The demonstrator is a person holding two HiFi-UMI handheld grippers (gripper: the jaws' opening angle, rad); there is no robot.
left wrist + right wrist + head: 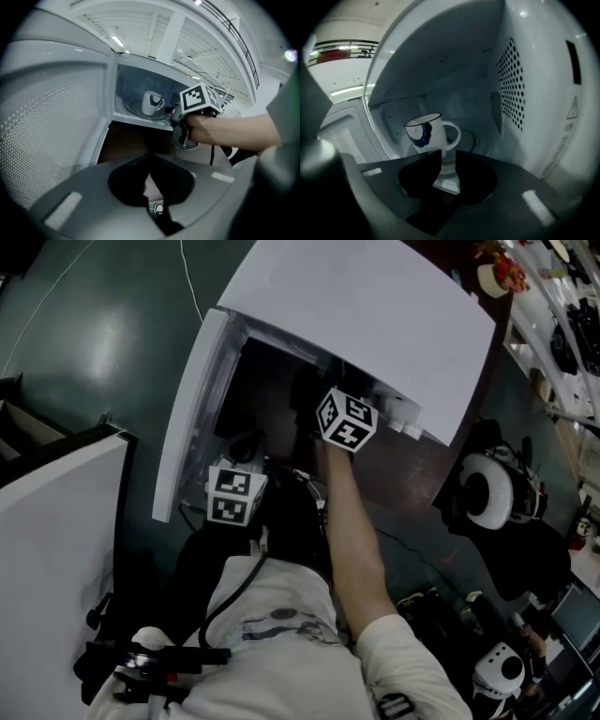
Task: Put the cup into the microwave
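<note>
A white cup [426, 133] with a blue pattern and a dark rim stands upright on the glass turntable [474, 139] inside the open white microwave [366, 315]. My right gripper [447, 165] is at the oven's mouth, open. The cup stands just beyond its fingertips, free of them. In the left gripper view the cup [151, 102] shows deep in the cavity, with the right gripper [177, 123] and the hand holding it in front of the opening. My left gripper [149, 158] hangs below the oven's front edge, shut and empty. The oven door [51, 131] is swung wide to the left.
The microwave stands on a brown table [412, 465]. Its open door [187, 409] juts out on the left. The perforated cavity wall [511, 89] is close on the right. A white panel [47, 549] stands at the left, and white headsets [487, 488] lie on dark gear at the right.
</note>
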